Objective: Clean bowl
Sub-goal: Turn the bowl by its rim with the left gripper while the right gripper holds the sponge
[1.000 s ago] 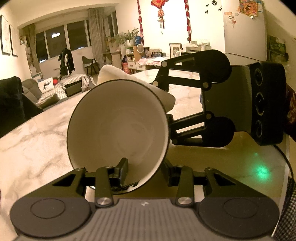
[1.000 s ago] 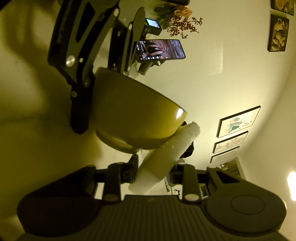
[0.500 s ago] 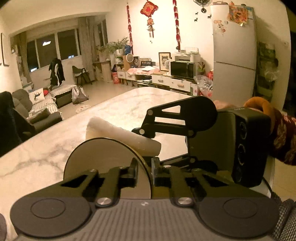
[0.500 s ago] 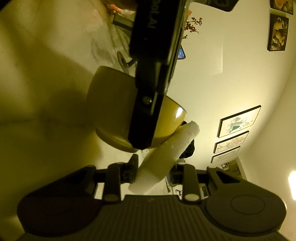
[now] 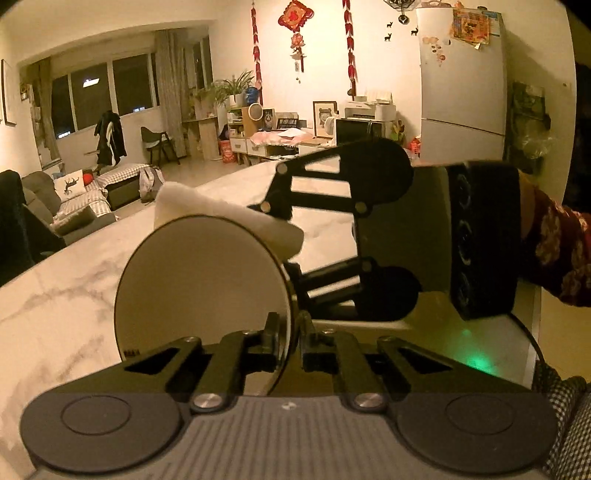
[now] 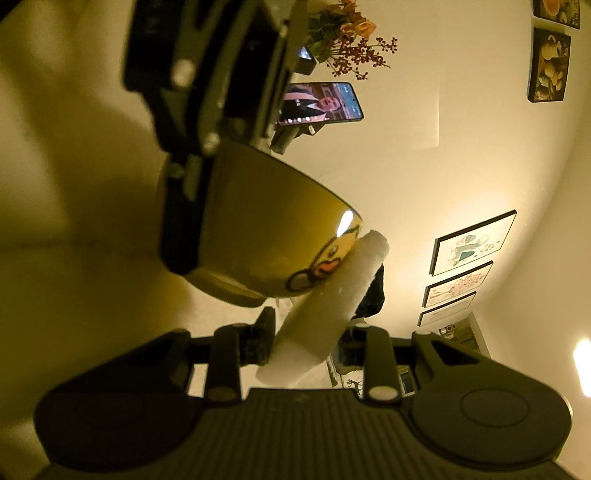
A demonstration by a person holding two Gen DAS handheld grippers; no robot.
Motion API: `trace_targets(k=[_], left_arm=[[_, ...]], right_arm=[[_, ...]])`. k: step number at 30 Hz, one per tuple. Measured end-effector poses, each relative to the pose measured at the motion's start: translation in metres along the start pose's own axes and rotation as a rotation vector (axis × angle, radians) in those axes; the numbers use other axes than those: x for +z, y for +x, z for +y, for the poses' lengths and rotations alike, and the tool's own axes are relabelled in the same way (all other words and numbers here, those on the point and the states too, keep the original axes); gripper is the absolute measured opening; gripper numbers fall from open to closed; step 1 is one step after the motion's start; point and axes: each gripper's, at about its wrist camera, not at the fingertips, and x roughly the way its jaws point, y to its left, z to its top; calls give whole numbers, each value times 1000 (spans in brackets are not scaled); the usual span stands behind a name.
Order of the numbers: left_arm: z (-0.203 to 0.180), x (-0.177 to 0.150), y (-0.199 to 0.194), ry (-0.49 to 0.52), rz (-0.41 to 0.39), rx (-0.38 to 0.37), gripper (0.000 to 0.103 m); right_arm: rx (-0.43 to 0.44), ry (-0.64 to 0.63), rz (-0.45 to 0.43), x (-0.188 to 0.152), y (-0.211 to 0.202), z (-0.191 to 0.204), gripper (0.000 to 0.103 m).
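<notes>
Pinching the rim of the bowl with the left gripper, whose jaws had just closed on it above the table, we judged it hard, slick and breakable, while our right gripper clamped a soft sponge against its outside.

A warm yellowish light fills a living room with pale walls. Dark windows with curtains line the far left; below them stand a chair and a sofa. Red ornaments hang on the back wall above low cabinets with a plant. A white fridge stands at right. A marble table spreads in front. In the right wrist view, framed pictures hang on a wall, near flowers and a lit phone.
</notes>
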Motion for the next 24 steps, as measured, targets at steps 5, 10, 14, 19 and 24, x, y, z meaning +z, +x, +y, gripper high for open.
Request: trace_targets(k=[5, 10, 14, 19, 24], left_arm=[[5, -14, 7, 4, 21, 47, 21], [12, -14, 12, -19, 12, 70, 22], [18, -11, 16, -34, 22, 79, 26], [20, -8, 18, -35, 31, 90, 30], [23, -8, 18, -39, 32, 91, 31]], right_arm=[[-6, -2, -8, -1, -4, 3, 31], [-8, -9, -9, -3, -6, 6, 31], [-20, -16, -15, -6, -6, 4, 31], [-11, -15, -14, -7, -8, 2, 31], [32, -19, 17, -11, -4, 5, 32]])
